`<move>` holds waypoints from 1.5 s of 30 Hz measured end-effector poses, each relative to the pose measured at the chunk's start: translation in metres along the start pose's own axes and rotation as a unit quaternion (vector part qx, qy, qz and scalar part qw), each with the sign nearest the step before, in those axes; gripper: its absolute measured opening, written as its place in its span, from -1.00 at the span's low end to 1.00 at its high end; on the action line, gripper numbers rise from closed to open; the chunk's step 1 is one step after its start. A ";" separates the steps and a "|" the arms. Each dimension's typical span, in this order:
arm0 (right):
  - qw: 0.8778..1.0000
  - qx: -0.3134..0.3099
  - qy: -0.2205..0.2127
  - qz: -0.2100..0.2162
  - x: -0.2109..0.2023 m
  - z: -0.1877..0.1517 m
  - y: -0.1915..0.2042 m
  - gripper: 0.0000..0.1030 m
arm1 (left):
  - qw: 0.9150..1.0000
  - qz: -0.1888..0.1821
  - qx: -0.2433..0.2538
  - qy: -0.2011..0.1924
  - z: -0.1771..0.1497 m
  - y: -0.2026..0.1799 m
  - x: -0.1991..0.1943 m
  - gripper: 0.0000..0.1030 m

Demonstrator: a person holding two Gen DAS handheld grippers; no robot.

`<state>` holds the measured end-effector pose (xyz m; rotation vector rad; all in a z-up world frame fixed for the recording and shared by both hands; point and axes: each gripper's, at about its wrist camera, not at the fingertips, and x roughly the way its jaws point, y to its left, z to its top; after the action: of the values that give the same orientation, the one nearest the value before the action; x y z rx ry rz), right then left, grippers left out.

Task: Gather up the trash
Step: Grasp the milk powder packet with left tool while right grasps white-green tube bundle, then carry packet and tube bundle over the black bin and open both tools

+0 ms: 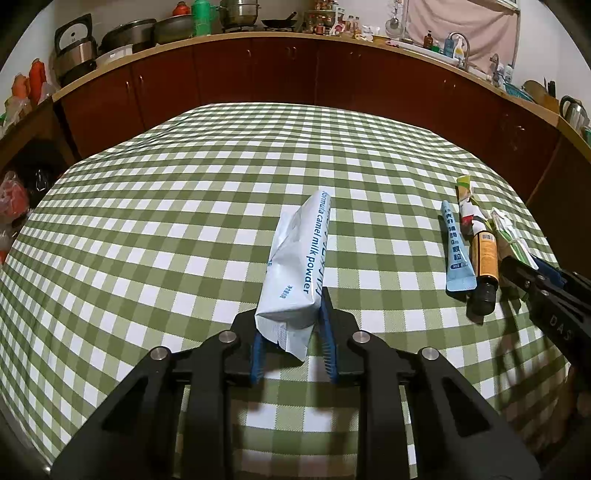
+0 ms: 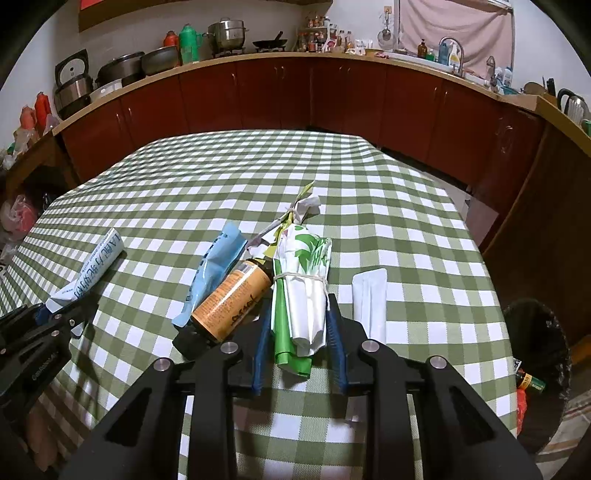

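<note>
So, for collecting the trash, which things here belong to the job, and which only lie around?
Belong to the job:
- milk powder packet, in left gripper
- tied green-white wrapper bundle, in right gripper
- blue sachet
- brown bottle
- white sachet
- black bin

Just around:
- pots on the counter
- kettle

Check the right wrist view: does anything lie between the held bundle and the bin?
Only the white sachet lies on the cloth between the bundle, clamped in the right gripper, and the bin beyond the table edge.
</note>
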<state>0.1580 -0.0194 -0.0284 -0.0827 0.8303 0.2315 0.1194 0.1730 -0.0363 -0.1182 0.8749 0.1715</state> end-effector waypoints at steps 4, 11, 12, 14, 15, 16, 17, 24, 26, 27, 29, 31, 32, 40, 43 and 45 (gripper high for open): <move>1.000 0.003 -0.010 0.000 -0.008 -0.001 0.001 -0.46 | 1.000 0.000 -0.004 -0.004 -0.002 0.002 -0.004 -0.54; 1.000 0.005 -0.031 -0.001 -0.024 -0.004 0.000 -0.46 | 1.000 0.000 -0.007 -0.014 -0.002 0.003 -0.016 -0.54; 0.999 0.006 -0.033 -0.001 -0.027 -0.005 -0.001 -0.46 | 1.000 -0.001 -0.006 -0.015 -0.002 0.002 -0.018 -0.54; 0.999 0.008 -0.036 -0.002 -0.029 -0.005 -0.002 -0.46 | 1.000 -0.002 -0.006 -0.019 -0.003 0.001 -0.023 -0.54; 0.999 0.010 -0.037 -0.002 -0.031 -0.005 -0.003 -0.46 | 1.000 -0.002 -0.006 -0.021 -0.003 0.000 -0.025 -0.54; 0.999 0.010 -0.038 -0.002 -0.032 -0.005 -0.004 -0.46 | 1.000 -0.003 -0.005 -0.023 -0.004 -0.001 -0.028 -0.54; 0.999 0.011 -0.040 -0.002 -0.034 -0.005 -0.005 -0.46 | 1.000 -0.003 -0.005 -0.024 -0.004 -0.002 -0.030 -0.54; 0.998 0.020 -0.054 -0.008 -0.051 -0.014 -0.017 -0.46 | 0.999 -0.012 0.005 -0.033 -0.009 -0.016 -0.045 -0.54; 0.998 0.023 -0.059 -0.011 -0.056 -0.016 -0.023 -0.46 | 0.999 -0.015 0.008 -0.038 -0.010 -0.021 -0.051 -0.54; 0.998 0.025 -0.062 -0.013 -0.059 -0.017 -0.026 -0.46 | 0.999 -0.018 0.010 -0.040 -0.011 -0.024 -0.054 -0.54; 0.997 0.029 -0.066 -0.016 -0.064 -0.020 -0.031 -0.46 | 0.999 -0.024 0.013 -0.046 -0.010 -0.031 -0.059 -0.54; 0.997 0.034 -0.070 -0.020 -0.069 -0.023 -0.039 -0.46 | 0.998 -0.029 0.019 -0.051 -0.011 -0.038 -0.065 -0.54; 0.996 0.037 -0.073 -0.022 -0.072 -0.024 -0.043 -0.46 | 0.998 -0.032 0.022 -0.053 -0.011 -0.043 -0.068 -0.54; 0.993 0.060 -0.092 -0.048 -0.095 -0.034 -0.078 -0.46 | 0.995 -0.061 0.049 -0.069 -0.013 -0.083 -0.086 -0.54; 0.991 0.069 -0.098 -0.062 -0.102 -0.039 -0.093 -0.46 | 0.993 -0.072 0.060 -0.073 -0.012 -0.100 -0.088 -0.54; 0.990 0.075 -0.100 -0.069 -0.106 -0.041 -0.101 -0.46 | 0.991 -0.081 0.069 -0.075 -0.012 -0.116 -0.090 -0.54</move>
<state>0.0838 -0.1426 0.0205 0.0231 0.6369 0.0454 0.0765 0.0479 0.0290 -0.0455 0.7211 -0.0320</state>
